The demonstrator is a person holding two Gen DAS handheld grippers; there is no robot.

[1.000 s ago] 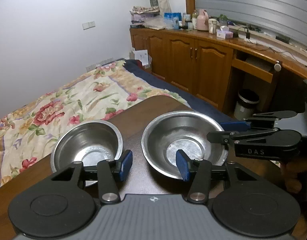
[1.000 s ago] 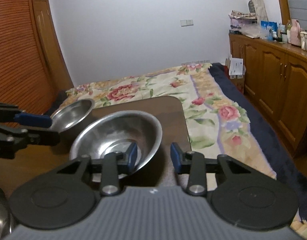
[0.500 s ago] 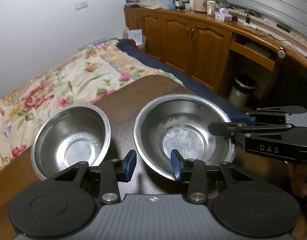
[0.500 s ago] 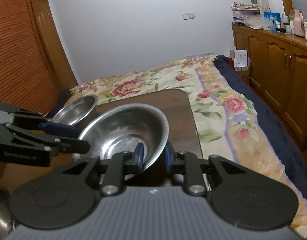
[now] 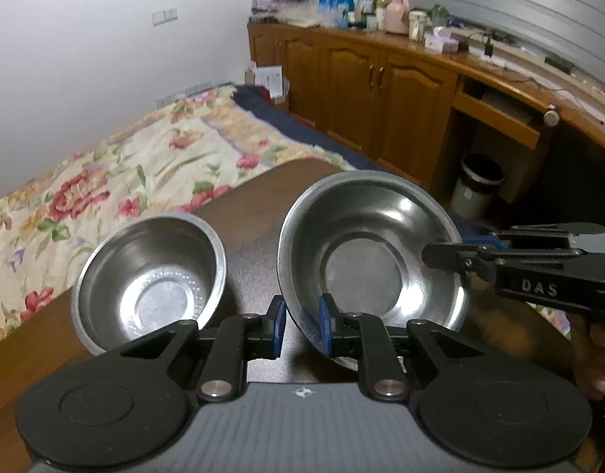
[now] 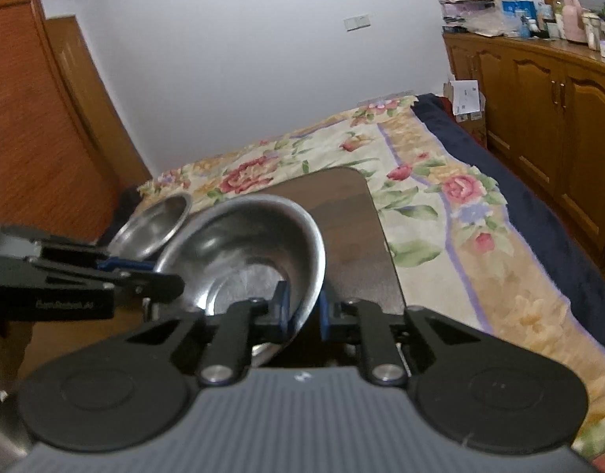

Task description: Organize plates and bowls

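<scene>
Item: large steel bowl (image 5: 371,260), on the dark wooden table (image 5: 251,216), tipped so that its far rim stands higher than its near rim; a second ago it sat flat. It is gripped at two points. The left gripper (image 5: 300,325) is clamped on the near-left rim, one blue pad inside the bowl and one outside; its jaws have just been closing, having stood wide apart a second ago with only bare tabletop between them. The right gripper (image 6: 301,309) is clamped on the opposite rim, pads either side of the steel wall; its jaws have likewise just been closing, from a position straddling the rim without touching it. In the left wrist view the right gripper (image 5: 444,254) enters from the right, its tips at the bowl's right rim, with part of a hand (image 5: 592,358) below it. Item: small steel bowl (image 5: 149,276), upright on the table just left of the large one, apart from it, untouched; it now lies further from the left gripper's pads than a second ago. Surroundings: floral bedspread (image 5: 117,181) beyond the table, wooden cabinets (image 5: 381,94) along the wall with a cluttered top, a waste bin (image 5: 477,183) below the desk section.
</scene>
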